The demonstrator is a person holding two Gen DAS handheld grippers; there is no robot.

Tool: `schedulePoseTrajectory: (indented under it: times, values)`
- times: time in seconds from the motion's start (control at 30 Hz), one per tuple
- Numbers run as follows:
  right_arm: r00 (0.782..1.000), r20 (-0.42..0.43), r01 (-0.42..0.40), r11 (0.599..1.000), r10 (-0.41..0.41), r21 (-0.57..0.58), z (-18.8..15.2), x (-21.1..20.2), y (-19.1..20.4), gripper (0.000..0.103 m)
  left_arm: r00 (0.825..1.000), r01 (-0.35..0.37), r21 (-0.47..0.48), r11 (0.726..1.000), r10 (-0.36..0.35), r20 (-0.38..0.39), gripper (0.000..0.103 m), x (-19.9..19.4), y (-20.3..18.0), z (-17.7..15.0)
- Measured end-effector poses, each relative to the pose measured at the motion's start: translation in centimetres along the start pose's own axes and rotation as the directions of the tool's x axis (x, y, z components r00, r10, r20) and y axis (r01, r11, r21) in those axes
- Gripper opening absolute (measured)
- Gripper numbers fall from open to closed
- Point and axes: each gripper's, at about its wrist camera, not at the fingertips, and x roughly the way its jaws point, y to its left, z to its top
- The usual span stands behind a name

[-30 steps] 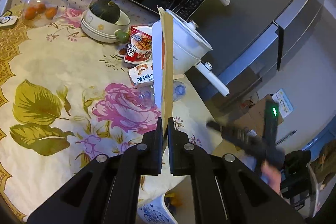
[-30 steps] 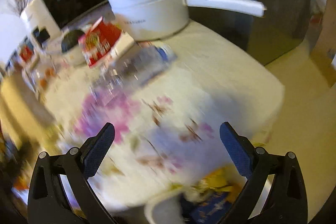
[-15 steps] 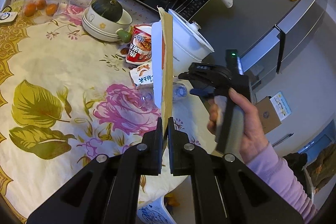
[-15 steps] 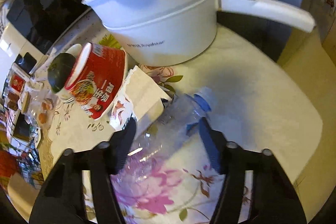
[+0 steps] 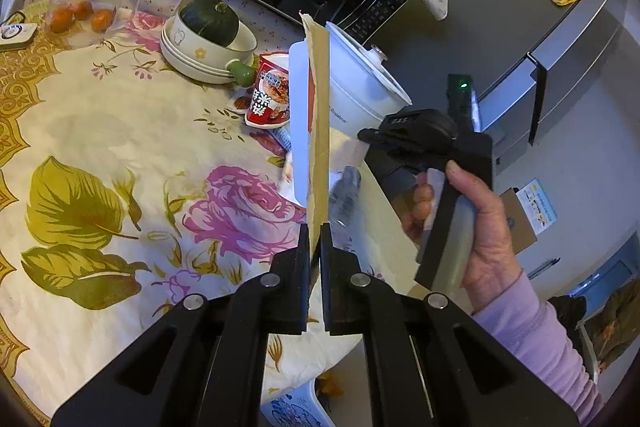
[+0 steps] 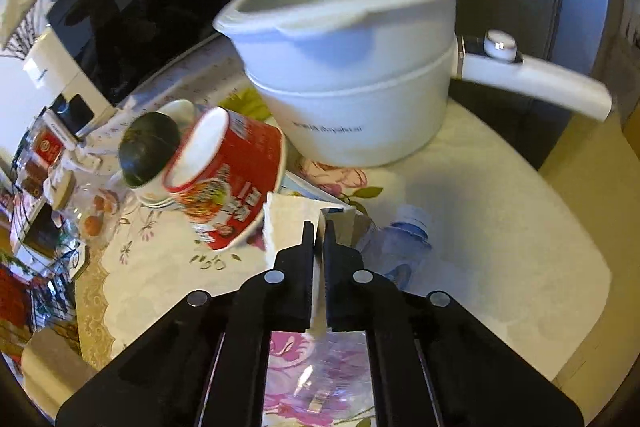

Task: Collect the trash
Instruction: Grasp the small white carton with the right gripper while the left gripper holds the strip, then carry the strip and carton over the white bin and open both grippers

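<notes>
Evidently the left gripper [image 5: 315, 239] is clamped on the cardboard [image 5: 318, 115]. The right gripper [image 6: 317, 231] is closed, perhaps on the carton [image 6: 288, 227] at twelve o'clock; that hold should be verified before lifting.

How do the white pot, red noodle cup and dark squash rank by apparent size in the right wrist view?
1. white pot, clearly largest
2. red noodle cup
3. dark squash, smallest, though it sits farther from the camera than the cup, so true size is unsure.
</notes>
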Motion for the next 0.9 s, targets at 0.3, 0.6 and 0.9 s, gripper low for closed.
schedulePoseTrajectory:
  times: [0.3,0.6,0.9]
  values:
    - [0.994,0.111,-0.002,0.997,0.011,-0.08,1.3,-5.4,2.3,0.002,1.0,-0.008,-0.007,1.0,0.008,0.026,0.004,-0.8,0.2,0.1]
    - [0.98,0.197,0.008,0.988,0.023,-0.155,0.9,-12.3,2.6,0.002,0.999,-0.004,-0.001,1.0,0.004,0.035,0.004,-1.2,0.0,0.1]
    - [0.971,0.237,0.04,0.959,0.029,-0.281,-4.3,-19.7,0.4,0.002,0.999,-0.015,0.0,1.0,0.015,0.04,0.004,-1.4,-0.2,-0.1]
